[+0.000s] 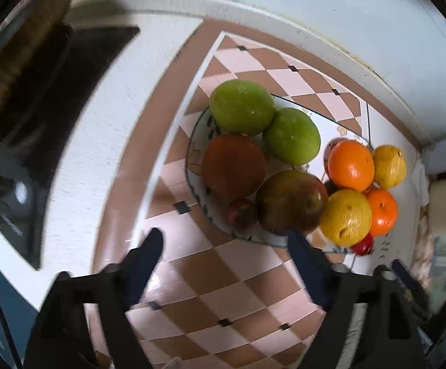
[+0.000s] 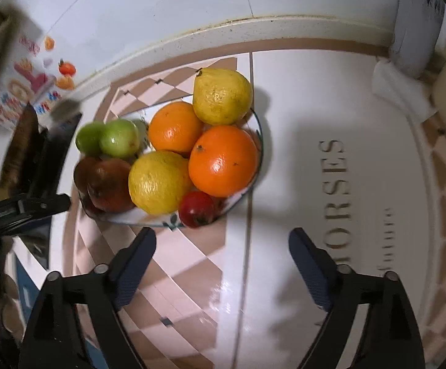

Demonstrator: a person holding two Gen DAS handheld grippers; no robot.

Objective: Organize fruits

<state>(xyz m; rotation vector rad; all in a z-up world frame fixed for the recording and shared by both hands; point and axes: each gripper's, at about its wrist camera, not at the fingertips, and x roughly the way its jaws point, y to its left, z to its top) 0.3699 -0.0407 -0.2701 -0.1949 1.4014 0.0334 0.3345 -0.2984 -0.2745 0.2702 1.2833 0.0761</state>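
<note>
A: Countertop [image 2: 300,160] white, with a brown-and-pink diamond-patterned mat [image 1: 217,279] on it. Left gripper [image 1: 223,240] and right gripper [image 2: 223,240]?

B: Both spread wide, empty, hovering short of the plate [image 2: 149,218].

A: Contents?

B: Two green apples [image 1: 241,107], dark red apples [image 1: 290,201], two oranges [image 2: 223,160], two lemons [image 2: 158,181], heaped and touching. White wall [image 2: 161,3] behind.

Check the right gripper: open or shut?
Open. In the right wrist view the right gripper has its fingers spread wide, nothing between them, short of the fruit plate.
</note>
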